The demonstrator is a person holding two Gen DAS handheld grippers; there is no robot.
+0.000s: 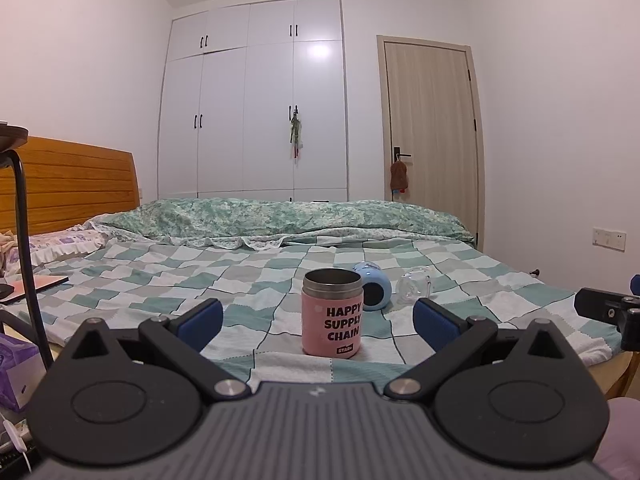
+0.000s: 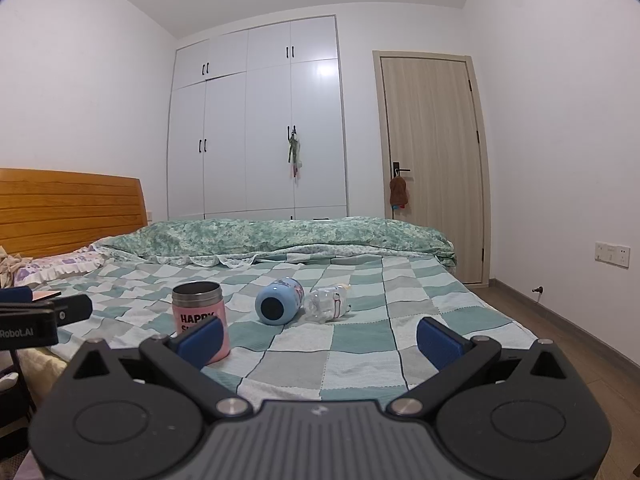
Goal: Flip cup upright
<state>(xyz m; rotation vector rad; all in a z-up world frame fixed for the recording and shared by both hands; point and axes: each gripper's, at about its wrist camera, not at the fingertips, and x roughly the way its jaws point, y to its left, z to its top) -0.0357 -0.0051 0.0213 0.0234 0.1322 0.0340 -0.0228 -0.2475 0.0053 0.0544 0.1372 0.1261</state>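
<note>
A pink cup (image 1: pixel 332 314) with a steel rim and the words HAPPY SUPPLY CHAIN stands upright on the checked bedspread (image 1: pixel 240 280), mouth up. My left gripper (image 1: pixel 318 322) is open and empty, pulled back from the cup, which sits between its blue fingers in that view. In the right wrist view the cup (image 2: pixel 200 312) stands at the left, partly behind the left blue finger (image 2: pixel 202 338). My right gripper (image 2: pixel 320 340) is open and empty above the bed.
A light blue cup (image 2: pixel 279 302) lies on its side right of the pink cup, base toward me. A clear plastic bottle (image 2: pixel 328 304) lies beside it. A folded green quilt (image 2: pixel 280 236) lies at the far side of the bed. The headboard (image 2: pixel 68 208) is left.
</note>
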